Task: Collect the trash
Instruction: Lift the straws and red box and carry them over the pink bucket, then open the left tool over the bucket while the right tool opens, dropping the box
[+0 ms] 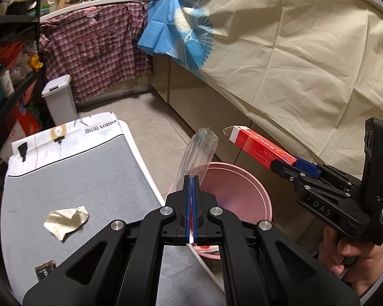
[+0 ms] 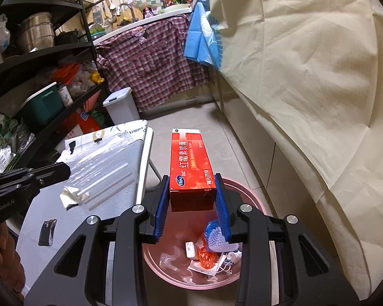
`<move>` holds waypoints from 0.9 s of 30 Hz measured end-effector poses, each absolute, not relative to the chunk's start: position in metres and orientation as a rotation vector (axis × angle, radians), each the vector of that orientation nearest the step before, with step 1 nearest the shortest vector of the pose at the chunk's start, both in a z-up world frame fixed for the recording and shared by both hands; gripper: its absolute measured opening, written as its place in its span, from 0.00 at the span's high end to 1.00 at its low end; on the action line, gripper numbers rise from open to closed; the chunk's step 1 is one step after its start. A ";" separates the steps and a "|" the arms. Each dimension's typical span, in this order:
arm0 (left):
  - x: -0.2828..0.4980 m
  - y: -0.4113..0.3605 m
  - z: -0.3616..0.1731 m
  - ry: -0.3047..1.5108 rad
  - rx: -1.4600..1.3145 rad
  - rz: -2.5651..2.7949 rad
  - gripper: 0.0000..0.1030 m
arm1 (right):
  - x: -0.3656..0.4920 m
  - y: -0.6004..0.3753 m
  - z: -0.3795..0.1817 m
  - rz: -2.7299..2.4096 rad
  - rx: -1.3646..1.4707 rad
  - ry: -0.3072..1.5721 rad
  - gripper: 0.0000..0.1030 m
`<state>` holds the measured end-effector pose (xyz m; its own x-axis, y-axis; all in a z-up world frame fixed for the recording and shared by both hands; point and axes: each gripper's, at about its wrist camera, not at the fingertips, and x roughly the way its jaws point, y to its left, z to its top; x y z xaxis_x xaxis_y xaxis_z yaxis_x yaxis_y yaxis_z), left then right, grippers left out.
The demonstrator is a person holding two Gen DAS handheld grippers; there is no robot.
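Kitchen floor: right gripper clamps red box over pink bin; left gripper pinches clear wrapper.

Two wrist fisheyes, both aimed forward and down along their own fingers.

Left view: looking from above the grey table toward the pink bin, close over its near rim, with the right gripper seen side-on at right. Right view: looking from directly over the same pink bin, into it, with the left gripper entering from the left edge. Shared: table, bin, white lidded bin, plaid cloth, cream sheet.
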<state>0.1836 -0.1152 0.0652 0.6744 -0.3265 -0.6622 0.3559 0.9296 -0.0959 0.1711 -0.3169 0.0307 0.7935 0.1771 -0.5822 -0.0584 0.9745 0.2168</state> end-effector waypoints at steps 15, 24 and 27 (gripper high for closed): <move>0.217 -0.145 0.022 0.835 0.056 -0.403 0.99 | 0.191 -0.328 0.012 0.067 0.217 0.719 0.66; 0.226 -0.146 0.006 0.906 0.032 -0.403 0.85 | 0.200 -0.328 0.004 0.055 0.210 0.758 0.56; 0.223 -0.142 0.007 0.901 0.033 -0.401 0.85 | 0.198 -0.328 0.004 0.057 0.211 0.753 0.56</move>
<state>0.2229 -0.1422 0.0071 0.5515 -0.3255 -0.7680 0.3529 0.9253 -0.1387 0.1984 -0.3278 0.0038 0.7290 0.1272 -0.6726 0.0239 0.9772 0.2108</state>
